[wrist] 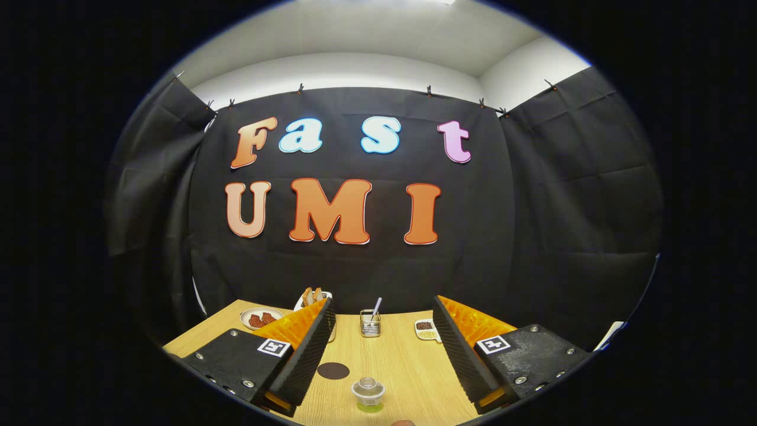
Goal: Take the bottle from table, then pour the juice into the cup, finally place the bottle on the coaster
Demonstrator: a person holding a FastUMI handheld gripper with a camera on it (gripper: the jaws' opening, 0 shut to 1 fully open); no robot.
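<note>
1. Fingers wide apart, nothing between them; gripper (381, 349) hangs above the wooden bench (408, 367), looking along it toward the booth's back wall.
2. Small clear cup (368, 393) with a green base stands on the bench between the fingers, low and near the camera. Looks empty, though it is too small to be sure.
3. Coaster (333, 371), a dark round disc, lies flat just beside the left finger, near the cup but apart from it.
4. A rounded sliver (404, 423) sits below the cup; could be the bottle top, cannot tell.
5. Far end of the bench: cutlery holder (371, 323) with a utensil, plate of reddish food (261, 319), small dish (426, 330).
6. Judgement: step one, bottle not yet taken, nothing poured.
7. Next move calls for tilting down to find the bottle, centring it between the fingers, then closing on its body.
</note>
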